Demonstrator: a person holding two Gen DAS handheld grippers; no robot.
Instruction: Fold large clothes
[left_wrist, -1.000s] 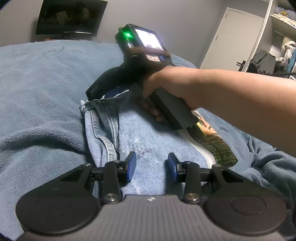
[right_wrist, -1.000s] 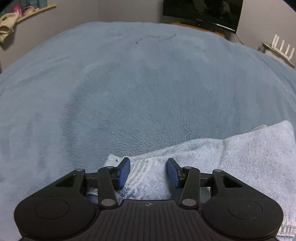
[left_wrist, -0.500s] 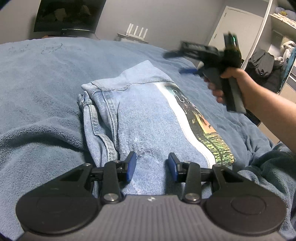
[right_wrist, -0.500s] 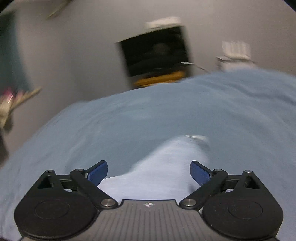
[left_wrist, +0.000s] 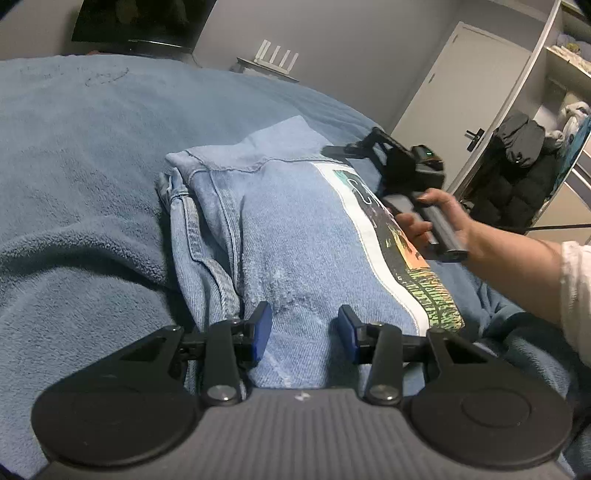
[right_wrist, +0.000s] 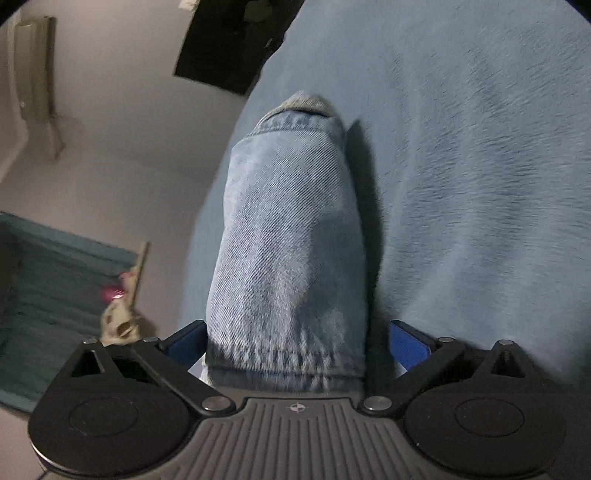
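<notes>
The denim jacket (left_wrist: 295, 229) lies folded into a long, narrow bundle on the blue fleece blanket (left_wrist: 81, 177) that covers the bed, running from the lower centre of the left wrist view up toward the middle of the frame, with a printed graphic panel (left_wrist: 399, 254) showing along its right-hand edge and a seamed, doubled-over flap along its left. The left gripper (left_wrist: 303, 332) sits low at the bottom centre of that view with the near end of the bundle between its blue pads (left_wrist: 260, 330); the jaws stand fairly narrow and are easing apart, and the pads appear to flank the cloth rather than pinch it, so this claw seems to be there mainly to steady the near end while the other side is worked. At the right of the same view the person's hand (left_wrist: 439, 218) holds the right gripper (left_wrist: 332, 149) above the far right edge of the jacket, by the graphic. In the right wrist view, which is rolled so the wall and a dark screen (right_wrist: 236, 40) sit at the upper left, the right gripper (right_wrist: 295, 338) is at full spread and opening, and a fold of denim (right_wrist: 288, 236) runs up the centre of the frame between the wide blue pads (right_wrist: 406, 341) without being pressed by them. Judging from this, the right claw is set to take that edge for a further fold, and the bundle looks well along toward finished.
</notes>
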